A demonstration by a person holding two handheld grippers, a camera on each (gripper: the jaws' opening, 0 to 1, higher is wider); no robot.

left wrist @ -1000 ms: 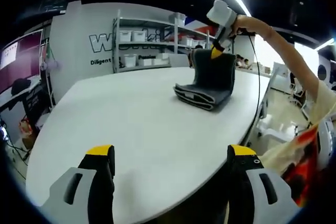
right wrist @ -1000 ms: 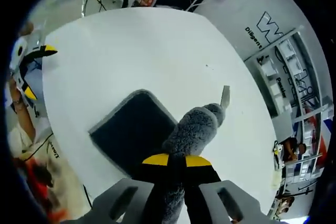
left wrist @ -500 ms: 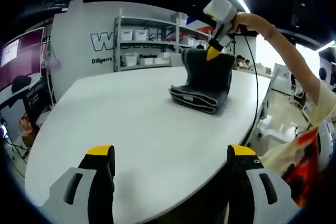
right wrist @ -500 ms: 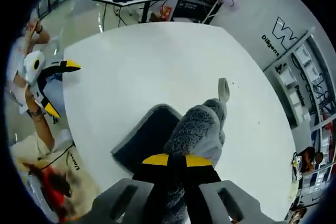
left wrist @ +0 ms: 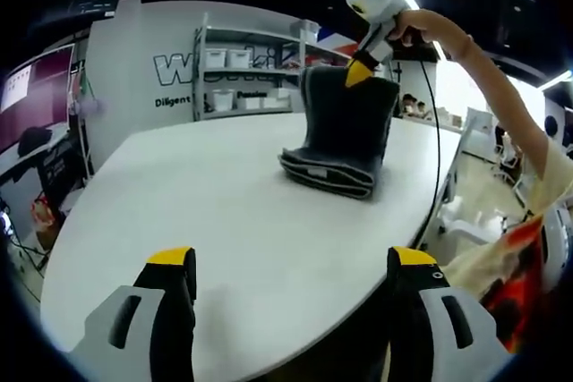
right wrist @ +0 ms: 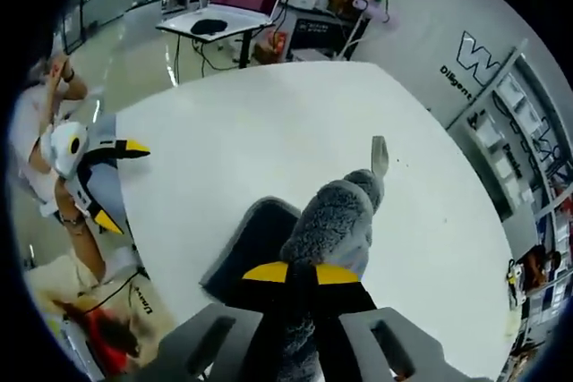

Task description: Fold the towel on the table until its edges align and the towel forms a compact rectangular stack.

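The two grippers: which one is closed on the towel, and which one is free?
The right gripper is shut on the grey towel, lifting its top edge above the table. The left gripper is open, holding nothing, near the table's edge.

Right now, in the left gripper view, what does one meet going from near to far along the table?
Left gripper with open jaws → bare white table → dark folded towel → right gripper shut on the towel's raised edge → shelving behind the table.

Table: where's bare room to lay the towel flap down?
The table is bare between the left tongs at the near edge and the towel, and left of the towel toward the shelving. Crowded: the far right, where the right tongs hold the towel's top edge up.
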